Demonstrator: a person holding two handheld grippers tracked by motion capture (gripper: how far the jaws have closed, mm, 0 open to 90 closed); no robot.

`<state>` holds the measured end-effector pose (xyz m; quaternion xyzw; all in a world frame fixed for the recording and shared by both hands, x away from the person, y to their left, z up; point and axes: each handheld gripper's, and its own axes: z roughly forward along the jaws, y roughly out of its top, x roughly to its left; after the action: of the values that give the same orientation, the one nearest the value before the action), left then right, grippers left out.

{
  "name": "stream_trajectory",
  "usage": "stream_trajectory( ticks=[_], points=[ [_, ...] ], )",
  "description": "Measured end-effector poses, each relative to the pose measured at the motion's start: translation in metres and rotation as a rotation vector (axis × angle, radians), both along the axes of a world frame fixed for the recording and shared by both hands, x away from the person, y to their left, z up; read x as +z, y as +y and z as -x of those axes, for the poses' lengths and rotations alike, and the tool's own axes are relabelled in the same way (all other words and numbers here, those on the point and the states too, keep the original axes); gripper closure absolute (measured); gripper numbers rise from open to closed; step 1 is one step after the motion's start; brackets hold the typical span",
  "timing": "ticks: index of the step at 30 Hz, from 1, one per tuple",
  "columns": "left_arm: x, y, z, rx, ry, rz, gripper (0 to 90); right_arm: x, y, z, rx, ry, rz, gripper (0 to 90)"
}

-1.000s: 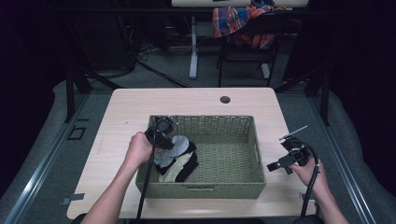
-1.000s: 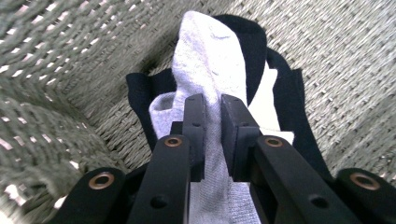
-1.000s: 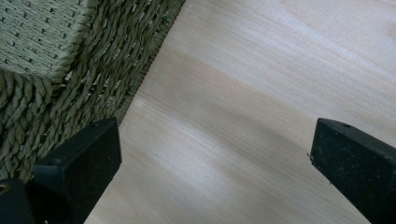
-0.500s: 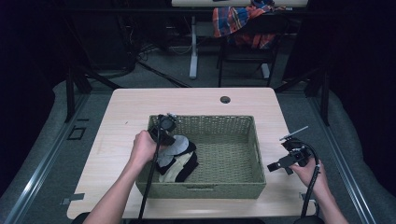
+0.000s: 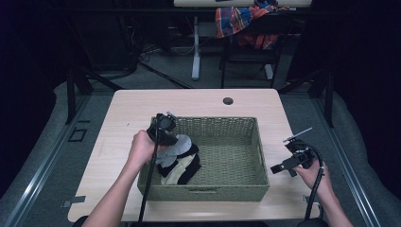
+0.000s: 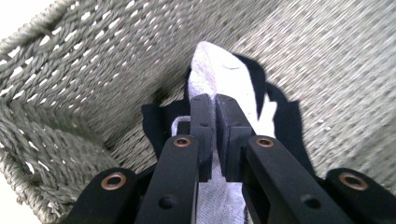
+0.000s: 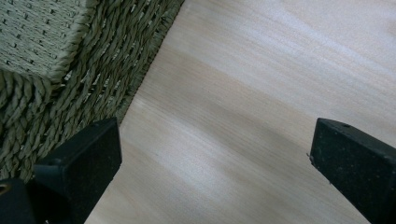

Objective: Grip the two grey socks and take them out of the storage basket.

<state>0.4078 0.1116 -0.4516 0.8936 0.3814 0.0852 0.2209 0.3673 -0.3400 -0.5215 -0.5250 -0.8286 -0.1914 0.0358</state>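
Observation:
A heap of socks (image 5: 181, 161), white, black and cream, lies in the left end of a woven green basket (image 5: 258, 142). My left gripper (image 5: 163, 129) hangs over that heap, just inside the basket's left wall. In the left gripper view it (image 6: 215, 110) is shut on a white sock (image 6: 213, 69) whose cloth runs between the jaws, above a black sock (image 6: 290, 127). My right gripper (image 5: 280, 167) is held over the bare table right of the basket. In its own view it (image 7: 215, 149) is open with nothing between the jaws.
The basket stands in the middle of a light wooden table (image 5: 198, 101), which has a small dark hole (image 5: 228, 100) near its far edge. The basket's right half holds nothing. Beyond the table are a chair with plaid cloth (image 5: 246, 19) and dark floor.
The left hand and gripper have shifted only slightly over the sock heap, staying shut on the white sock. The right gripper has not moved.

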Motion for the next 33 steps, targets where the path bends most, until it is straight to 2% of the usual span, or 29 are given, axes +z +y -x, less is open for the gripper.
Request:
stream_trajectory(
  ticks=[2,4,5,6,7,8,9,12,13,14,15,17,19,20,21,23,24,25,26,28,32,33],
  points=[
    [0.003,0.001,0.001,-0.008,-0.009,0.013,86.4,-0.001,0.000,0.001,-0.011,-0.007,-0.008,1.9],
    [0.005,0.001,0.002,-0.019,-0.006,0.023,86.3,-0.001,0.001,0.001,-0.014,-0.006,-0.016,1.8],
    [0.004,0.001,0.001,-0.023,0.004,0.020,86.4,-0.002,0.001,0.002,-0.036,-0.019,-0.016,1.8],
    [-0.002,-0.001,0.000,-0.026,0.023,0.005,86.4,-0.001,0.001,0.002,-0.037,-0.019,-0.015,1.8],
    [-0.002,-0.001,0.000,-0.026,0.023,0.005,86.4,-0.001,0.001,0.002,-0.037,-0.019,-0.015,1.8],
    [-0.013,-0.005,-0.002,-0.035,0.055,-0.029,86.3,-0.001,0.001,0.002,-0.037,-0.020,-0.014,1.8],
    [-0.013,-0.005,-0.002,-0.035,0.055,-0.029,86.3,-0.001,0.001,0.002,-0.037,-0.020,-0.014,1.8],
    [-0.023,-0.010,-0.005,-0.041,0.098,-0.060,86.1,-0.002,0.002,0.002,-0.033,-0.021,-0.018,1.8],
    [-0.024,-0.010,-0.005,-0.040,0.098,-0.062,85.6,0.000,0.001,0.001,-0.012,-0.010,-0.005,1.8],
    [-0.024,-0.011,-0.006,-0.040,0.098,-0.064,81.6,-0.002,0.002,0.002,-0.039,-0.023,-0.018,1.8],
    [-0.023,-0.011,-0.006,-0.039,0.101,-0.065,76.2,-0.001,0.000,0.001,-0.024,-0.013,-0.012,1.8],
    [-0.023,-0.011,-0.008,-0.036,0.096,-0.070,73.2,0.000,0.000,0.001,-0.011,-0.004,-0.001,1.8],
    [-0.026,-0.014,-0.010,-0.028,0.086,-0.083,63.5,0.000,0.000,0.001,-0.015,-0.005,-0.003,1.8],
    [-0.028,-0.016,-0.012,-0.027,0.075,-0.088,63.5,0.000,0.000,0.001,-0.015,-0.006,-0.004,1.8],
    [-0.028,-0.017,-0.013,-0.030,0.068,-0.094,66.1,-0.002,0.003,0.002,-0.048,-0.024,-0.026,1.8],
    [-0.031,-0.022,-0.014,-0.038,0.053,-0.116,72.4,-0.001,0.002,0.002,-0.035,-0.020,-0.026,1.8],
    [-0.032,-0.024,-0.014,-0.035,0.039,-0.127,72.4,-0.001,0.002,0.001,-0.023,-0.016,-0.012,1.8],
    [-0.034,-0.025,-0.014,-0.037,0.036,-0.133,77.1,0.000,0.001,0.001,-0.009,-0.005,-0.003,1.8],
    [-0.034,-0.025,-0.013,-0.039,0.030,-0.135,81.4,-0.002,0.001,0.001,-0.028,-0.014,-0.018,1.8],
    [-0.032,-0.025,-0.013,-0.037,0.019,-0.135,85.4,-0.001,-0.001,0.001,-0.011,0.001,-0.002,1.8],
    [-0.022,-0.021,-0.011,-0.038,0.010,-0.104,85.6,-0.001,0.000,0.001,-0.014,-0.001,-0.006,1.8],
    [-0.019,-0.019,-0.010,-0.030,-0.003,-0.090,85.6,-0.001,0.000,0.001,-0.015,-0.001,-0.009,1.8]
  ],
)
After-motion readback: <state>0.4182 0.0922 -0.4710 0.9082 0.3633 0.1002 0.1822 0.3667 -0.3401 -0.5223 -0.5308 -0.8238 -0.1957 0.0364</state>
